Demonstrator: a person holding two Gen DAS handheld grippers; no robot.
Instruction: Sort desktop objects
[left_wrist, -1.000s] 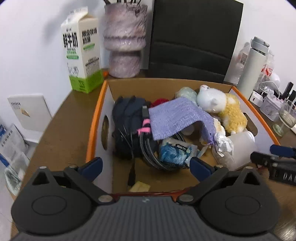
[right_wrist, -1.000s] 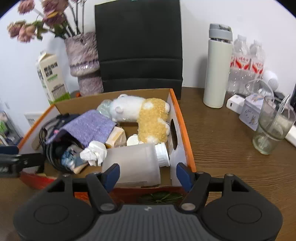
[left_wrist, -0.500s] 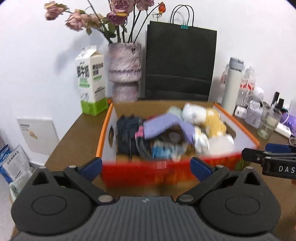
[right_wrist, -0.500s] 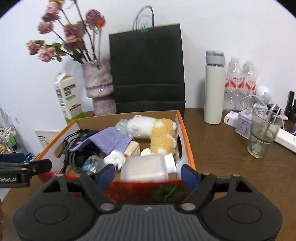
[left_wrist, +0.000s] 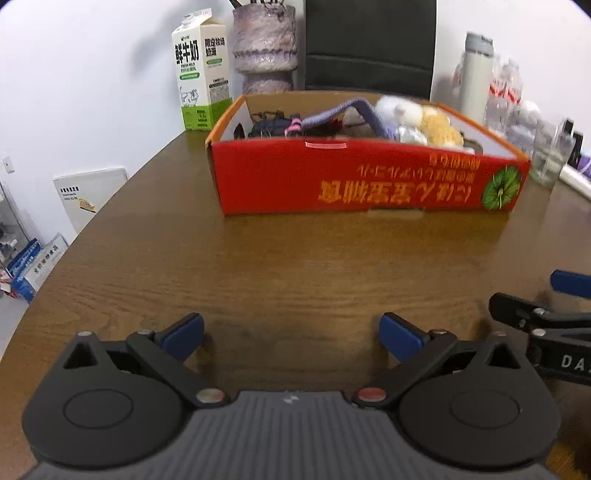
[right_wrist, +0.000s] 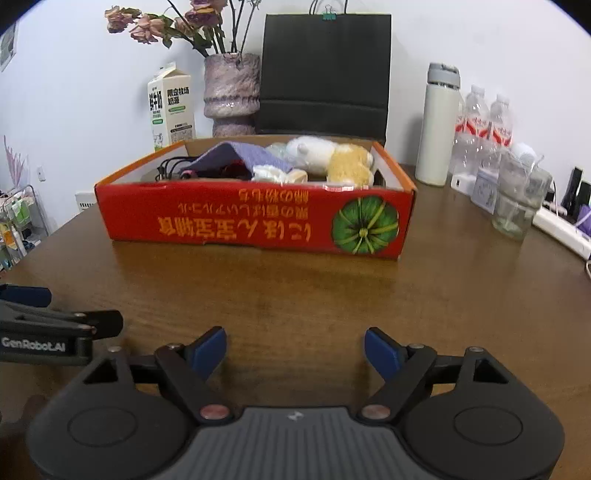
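Both pairs of tongs have been drawn back from the box and are now held low over the bare brown wooden table (right_wrist: 295, 291), near its front edge. The left tongs (left_wrist: 291, 334) are spread wide with nothing between the blue pads, and the right tongs (right_wrist: 295, 347) are likewise spread and empty. A second ago each camera was looking down into the box from just above its near wall; now that wall is seen from the side, with a stretch of bare wood between it and the tongs.

The shallow red cardboard box with orange rim and a green pumpkin print (right_wrist: 255, 221) is set toward the back edge of the table. Inside it, the desktop objects are gathered: a purple knitted cloth (right_wrist: 240, 155) draped over dark cables at the left end, and a white and yellow plush toy (right_wrist: 332, 157) at the right end.

Behind the box, along the back edge, a milk carton (right_wrist: 170, 107), a mottled purple vase of dried flowers (right_wrist: 231, 98) and a black paper bag (right_wrist: 325, 70) are lined up. A white flask (right_wrist: 439, 125) and a clear glass (right_wrist: 517, 195) are placed toward the right edge.

No loose item is seen on the wood in front of the box, so the sorting is judged finished or nearly so.
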